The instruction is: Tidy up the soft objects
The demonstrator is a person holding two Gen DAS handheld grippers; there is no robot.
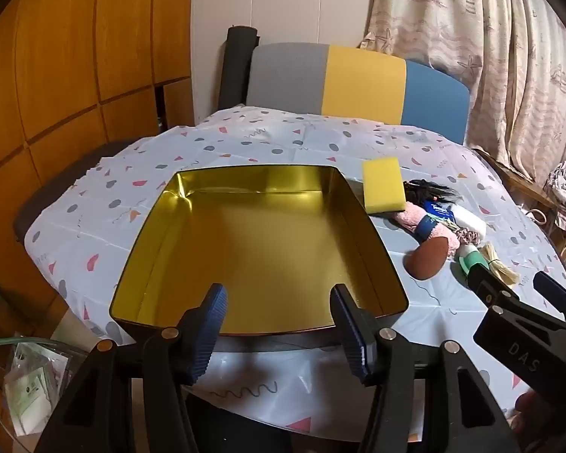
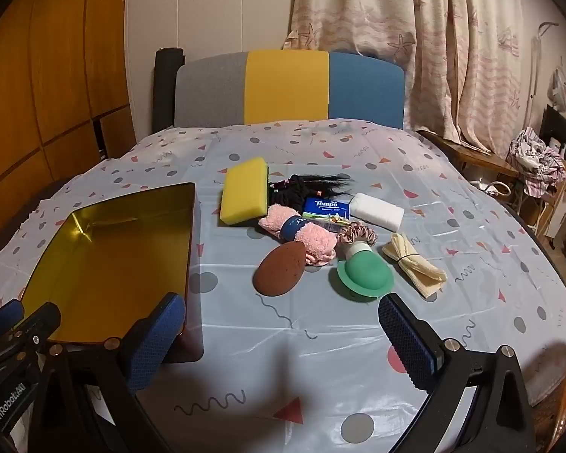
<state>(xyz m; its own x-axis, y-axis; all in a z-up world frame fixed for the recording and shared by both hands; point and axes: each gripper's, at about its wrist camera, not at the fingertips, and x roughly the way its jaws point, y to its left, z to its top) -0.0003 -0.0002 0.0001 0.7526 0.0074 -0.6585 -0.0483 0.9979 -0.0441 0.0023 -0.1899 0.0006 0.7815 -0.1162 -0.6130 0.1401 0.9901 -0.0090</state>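
Soft objects lie clustered on the worktop (image 2: 320, 339), right of a gold-lined tin (image 2: 105, 264) that stands with nothing in it.

- Yellow sponge (image 2: 245, 196): farthest back-left of the cluster, nearest the tin's far right corner, apart from it.
- Black hair bundle (image 2: 309, 187): just behind a blue Tempo tissue pack (image 2: 326, 207).
- White block (image 2: 376, 210): right of the tissue pack, touching or nearly so.
- Pink rolled towel (image 2: 302, 236) with a dark band: in front of the tissue pack. Brown egg-shaped sponge (image 2: 279, 268) leans against its near end.
- Pink scrunchie (image 2: 358, 234): behind a green dome-shaped puff (image 2: 364, 273).
- Pale tied bundle (image 2: 413, 264): right of the puff, apart from it.

Left tongs (image 1: 279, 324): released, jaws spread, holding nothing, poised over the tin's near rim. Tin in that view (image 1: 260, 241) fills the centre; sponge (image 1: 383, 185) sits beyond its right wall.

Right tongs (image 2: 283, 336): released, jaws wide apart, nothing between them, low over bare patterned cloth just short of the brown sponge and green puff.

Behind the worktop: chair back (image 2: 286, 90) in grey, yellow and blue; curtain (image 2: 415, 37) to the right.
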